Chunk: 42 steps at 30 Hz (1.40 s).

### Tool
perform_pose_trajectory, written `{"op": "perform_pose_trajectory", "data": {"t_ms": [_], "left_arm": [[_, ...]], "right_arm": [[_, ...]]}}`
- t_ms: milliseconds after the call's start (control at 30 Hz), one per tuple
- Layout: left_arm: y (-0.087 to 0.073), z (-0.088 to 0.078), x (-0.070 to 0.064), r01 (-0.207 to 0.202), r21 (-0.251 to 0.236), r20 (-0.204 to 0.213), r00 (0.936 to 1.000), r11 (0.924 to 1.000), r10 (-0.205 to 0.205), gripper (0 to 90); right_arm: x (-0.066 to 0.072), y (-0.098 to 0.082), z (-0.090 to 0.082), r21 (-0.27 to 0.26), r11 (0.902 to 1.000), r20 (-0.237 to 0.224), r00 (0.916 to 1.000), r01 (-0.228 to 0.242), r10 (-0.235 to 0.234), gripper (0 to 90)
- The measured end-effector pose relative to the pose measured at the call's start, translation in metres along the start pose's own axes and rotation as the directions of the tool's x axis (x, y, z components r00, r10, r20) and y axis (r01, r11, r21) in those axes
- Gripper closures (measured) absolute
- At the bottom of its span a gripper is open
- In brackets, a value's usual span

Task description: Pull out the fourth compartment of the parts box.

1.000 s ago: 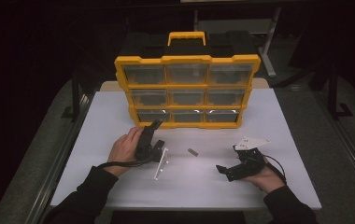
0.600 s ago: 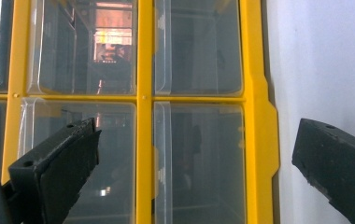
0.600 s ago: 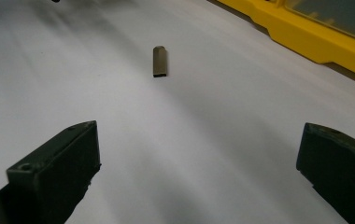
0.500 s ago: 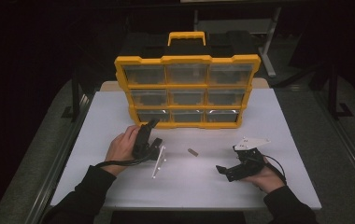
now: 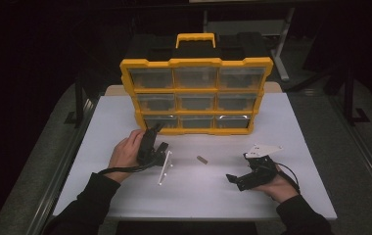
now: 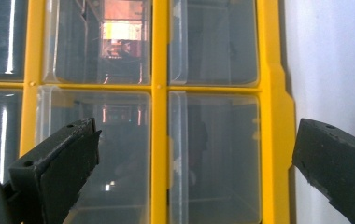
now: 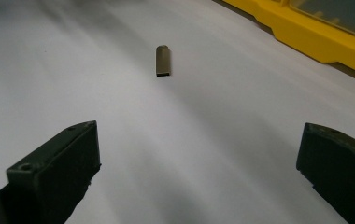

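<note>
A yellow organizer case (image 5: 196, 93) with clear drawers stands upright at the back of the white table (image 5: 125, 196). My left gripper (image 5: 155, 131) is open, its jaws wide apart right in front of the case's bottom-left drawers (image 6: 213, 154), nothing between them. A small brown oblong piece (image 5: 202, 158) lies on the table between my hands; it lies ahead of the right jaws in the right gripper view (image 7: 163, 60). My right gripper (image 5: 233, 178) is open near the front right, pointing left toward that piece, a hand's width short of it.
The case's yellow base edge (image 7: 315, 42) runs along the upper right of the right gripper view. The case has a yellow carry handle (image 5: 196, 39) on top. Dark floor and metal table legs surround the table.
My left gripper has moved forward, closer to the bottom-left drawers of the case. The right gripper has stayed in place.
</note>
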<state>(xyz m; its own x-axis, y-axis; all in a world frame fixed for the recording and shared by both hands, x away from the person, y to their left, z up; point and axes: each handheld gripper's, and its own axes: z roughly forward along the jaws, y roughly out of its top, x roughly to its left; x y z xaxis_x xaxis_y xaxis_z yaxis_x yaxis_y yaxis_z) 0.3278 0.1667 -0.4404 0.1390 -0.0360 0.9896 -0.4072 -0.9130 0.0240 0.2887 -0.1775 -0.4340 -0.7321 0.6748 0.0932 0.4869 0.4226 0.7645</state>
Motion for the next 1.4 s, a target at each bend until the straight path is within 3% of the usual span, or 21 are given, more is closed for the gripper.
{"op": "perform_pose_trajectory", "data": {"t_ms": [900,1400], "left_arm": [[-0.005,0.006,0.018,0.009,0.015,-0.027,0.9996,0.9998,-0.009,0.2],[-0.01,0.008,0.035,0.003,0.022,-0.059,0.9982,0.9998,-0.002,0.2]], "right_arm": [[0.0,0.0,-0.001,-0.014,0.9999,0.002,1.0,-0.003,0.003,0.0],[0.0,0.0,-0.002,-0.013,0.9999,0.001,1.0,-0.002,0.002,0.0]]}}
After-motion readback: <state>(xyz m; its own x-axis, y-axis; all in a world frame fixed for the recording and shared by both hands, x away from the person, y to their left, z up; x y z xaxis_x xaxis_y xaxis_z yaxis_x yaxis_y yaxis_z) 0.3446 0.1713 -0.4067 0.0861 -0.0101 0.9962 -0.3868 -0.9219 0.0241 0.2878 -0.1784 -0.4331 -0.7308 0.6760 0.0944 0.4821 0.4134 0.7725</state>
